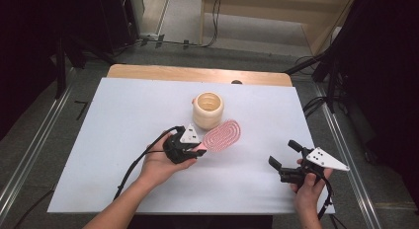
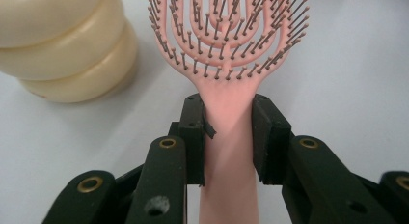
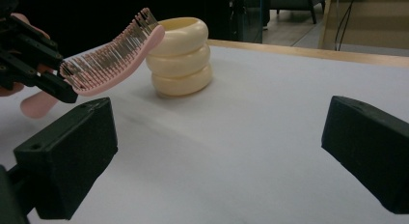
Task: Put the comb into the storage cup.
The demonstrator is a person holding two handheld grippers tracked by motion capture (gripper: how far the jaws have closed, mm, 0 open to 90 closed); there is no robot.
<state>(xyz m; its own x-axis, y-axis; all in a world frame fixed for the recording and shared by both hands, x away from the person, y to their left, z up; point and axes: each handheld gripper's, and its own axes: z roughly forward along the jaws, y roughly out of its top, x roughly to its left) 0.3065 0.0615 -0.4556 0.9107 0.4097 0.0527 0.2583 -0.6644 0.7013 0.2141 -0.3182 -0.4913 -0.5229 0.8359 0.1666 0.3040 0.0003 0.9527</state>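
Gripping the pink hairbrush [image 2: 226, 64] by the neck of its handle, the left gripper [image 1: 197, 151] has it clenched just below the bristle head, both pads pressed flat against the pink stem in the left gripper view. Over in the high view the brush sits centre frame, its oval head angled up and to the right, close beside the cream ribbed cup [image 1: 208, 109] that stands just above it on the white table [image 1: 113, 140]. From the right gripper view, upper left, the brush is lifted clear of the surface, bristles facing down, tip nearly level with the cup's rim. The right gripper [image 1: 284, 162] waits at the lower right, well apart, jaws spread wide with nothing between them.

Risks now, as I judge it: the hold is narrow on a smooth tapered handle, so the brush could swivel or slide. And if the head swings in low, it may clip the rim and tip that cup over.
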